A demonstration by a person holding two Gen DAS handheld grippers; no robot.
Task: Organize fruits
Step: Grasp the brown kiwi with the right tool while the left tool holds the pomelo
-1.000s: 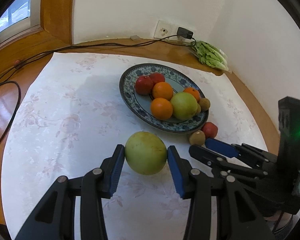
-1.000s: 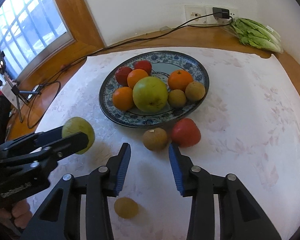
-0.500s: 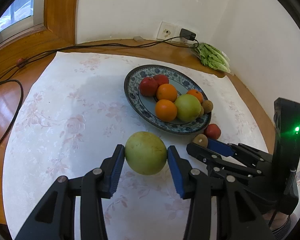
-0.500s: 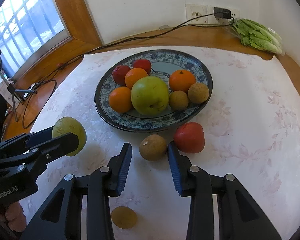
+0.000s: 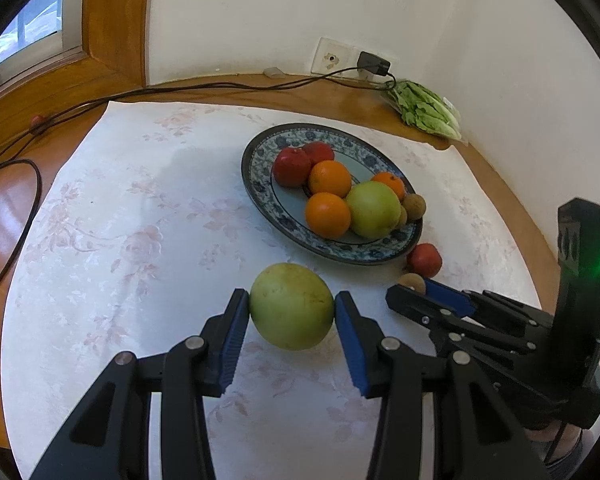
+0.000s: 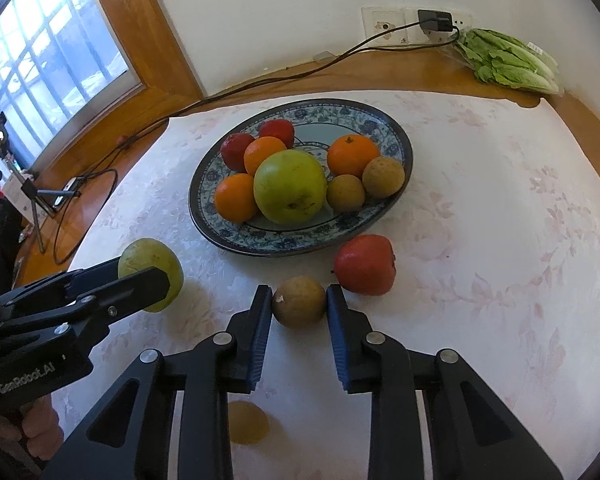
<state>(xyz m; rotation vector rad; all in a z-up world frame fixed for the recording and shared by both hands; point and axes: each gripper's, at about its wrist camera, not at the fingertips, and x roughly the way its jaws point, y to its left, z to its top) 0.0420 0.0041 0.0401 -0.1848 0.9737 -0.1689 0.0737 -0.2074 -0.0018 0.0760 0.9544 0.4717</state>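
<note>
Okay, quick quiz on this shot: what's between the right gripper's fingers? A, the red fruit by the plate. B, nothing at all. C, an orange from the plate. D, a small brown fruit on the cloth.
D: the right gripper has just closed its blue pads against both sides of the brown fruit on the cloth, while the red fruit sits free beside it.

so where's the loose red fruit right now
In the right wrist view the red fruit lies on the tablecloth just outside the plate's near rim, right of the brown fruit in the right gripper.
</note>
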